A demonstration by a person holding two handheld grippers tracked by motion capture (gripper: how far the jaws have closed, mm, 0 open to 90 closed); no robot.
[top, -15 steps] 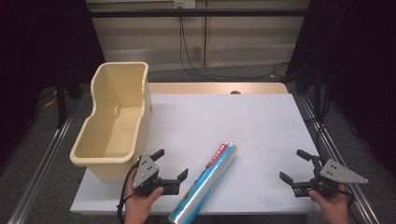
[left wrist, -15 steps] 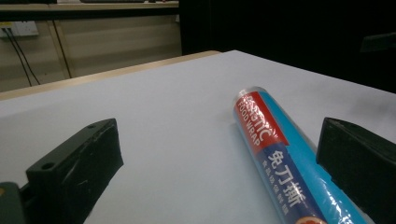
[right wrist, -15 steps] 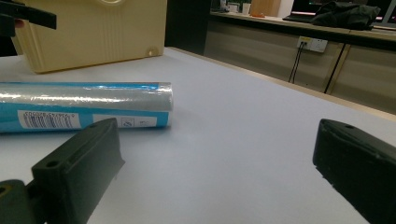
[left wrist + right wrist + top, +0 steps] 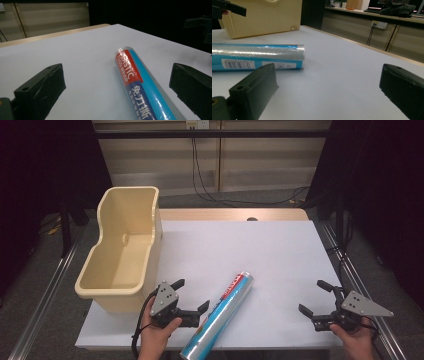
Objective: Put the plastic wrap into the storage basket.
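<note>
Hardly anything has shifted: the left gripper [image 4: 191, 296] still hovers wide open beside the food-wrap roll [image 4: 218, 315] near the table's front edge, so grasping remains ahead.

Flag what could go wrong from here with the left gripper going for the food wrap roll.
1. The food wrap roll is a glossy cylinder lying loose on the table; one jaw of the open left gripper arriving first could roll it away.
2. Its near end looks to overhang the table's front edge, so a nudge may drop it.
3. The beige tub sits close beside the left gripper; a swing could bump it.
</note>
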